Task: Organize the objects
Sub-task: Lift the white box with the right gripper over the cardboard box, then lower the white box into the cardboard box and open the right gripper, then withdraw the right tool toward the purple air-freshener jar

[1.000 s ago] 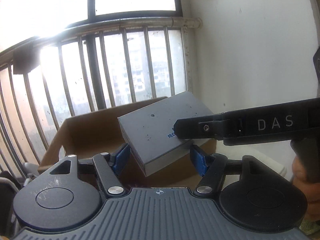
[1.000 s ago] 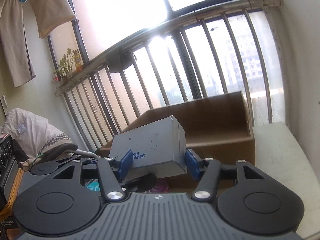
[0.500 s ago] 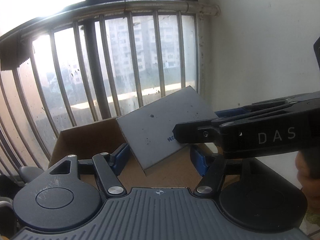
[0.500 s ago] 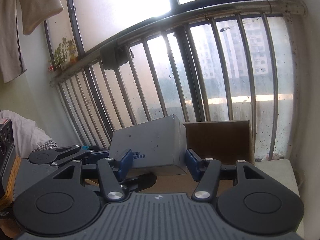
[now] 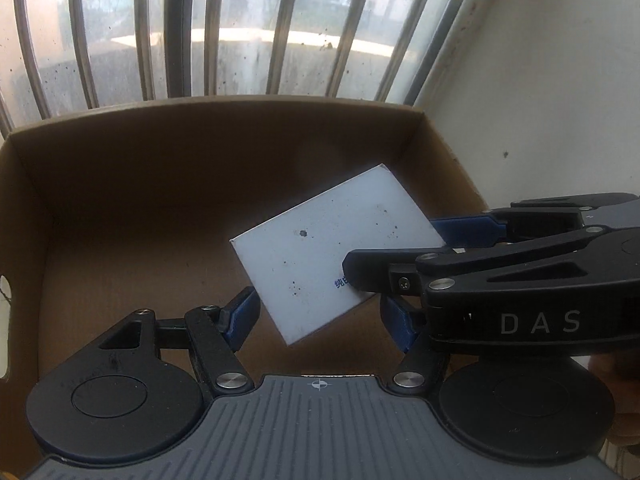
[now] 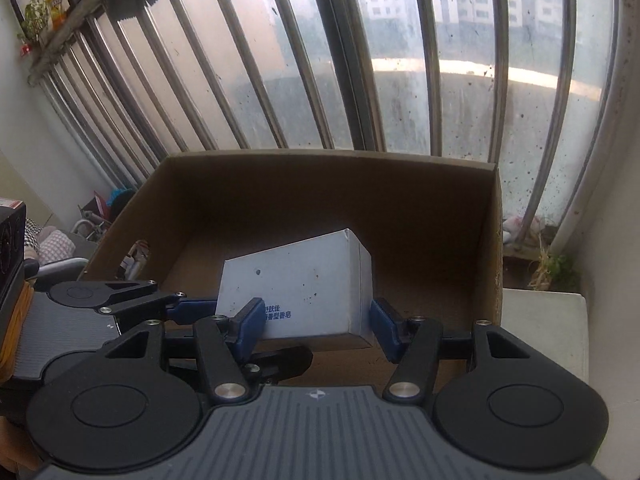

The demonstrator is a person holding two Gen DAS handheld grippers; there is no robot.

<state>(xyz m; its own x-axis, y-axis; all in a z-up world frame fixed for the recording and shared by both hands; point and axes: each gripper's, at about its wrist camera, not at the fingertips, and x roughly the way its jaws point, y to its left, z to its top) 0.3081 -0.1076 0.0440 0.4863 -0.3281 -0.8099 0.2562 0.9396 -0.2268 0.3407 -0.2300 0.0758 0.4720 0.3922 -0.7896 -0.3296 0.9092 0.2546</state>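
You're holding the white box (image 5: pixel 336 252) with both grippers at once, hanging over the open cardboard box (image 5: pixel 224 136), clear of its floor.

From the left wrist view, you're getting the flat top face of the white box, tilted like a diamond, with a few dark specks and just a sliver of blue print at about 4 o'clock. Your left gripper (image 5: pixel 320 314) is pinching it by two opposite corners, fingers fairly close together. The right gripper (image 5: pixel 408 252) is coming in from 3 o'clock, and its side is showing the letters "DAS" in grey. You're also seeing white wall at 2 o'clock.

The right wrist view is giving you what the other one isn't: a side face of the white box (image 6: pixel 296 284) and more of the blue Chinese print, though I can't read it cleanly. Your right gripper (image 6: pixel 318 324) is clamped on the box's sides, fingers about halfway apart. The left gripper (image 6: pixel 200 308) is poking in at 9 o'clock. Window bars (image 6: pixel 248 60) are filling the top, with a plant (image 6: pixel 38 20) up at 10 o'clock and clutter down at 9.
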